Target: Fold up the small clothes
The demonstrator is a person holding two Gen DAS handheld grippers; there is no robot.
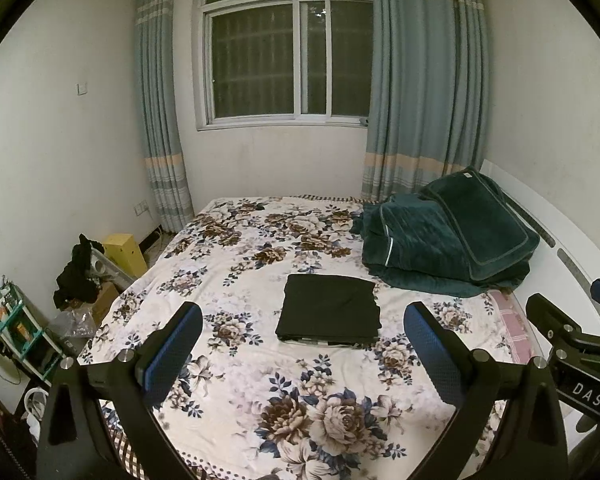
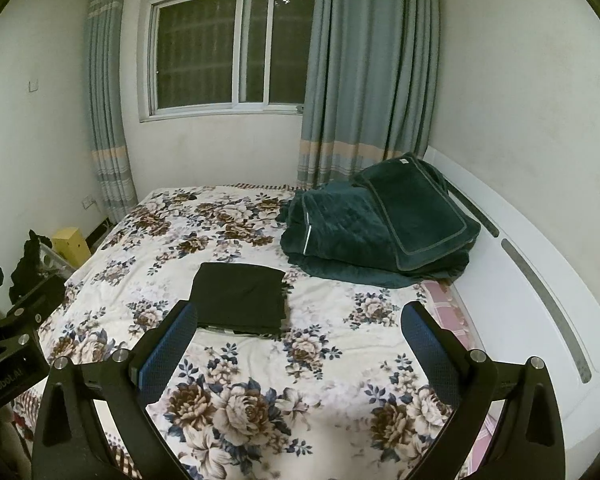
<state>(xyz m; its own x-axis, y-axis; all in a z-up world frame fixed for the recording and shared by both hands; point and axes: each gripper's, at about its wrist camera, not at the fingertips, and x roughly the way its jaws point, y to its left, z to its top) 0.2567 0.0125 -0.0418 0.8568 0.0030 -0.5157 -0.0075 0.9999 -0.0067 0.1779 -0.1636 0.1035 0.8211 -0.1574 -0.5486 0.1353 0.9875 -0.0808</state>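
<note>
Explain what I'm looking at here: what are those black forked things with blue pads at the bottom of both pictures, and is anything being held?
Those are two hand-held grippers, each with a fisheye camera looking forward along its two fingers. One picture comes from the left gripper, the other from the right gripper; each also catches the other at its edge. Both stand open and hold nothing. Beyond them lies a bed with a floral bedsheet. On it rests a black garment folded into a flat rectangle, touched by neither gripper. Farther back, towards the right, sits a pile of dark green quilted bedding, below a window with blue-grey curtains.
</note>
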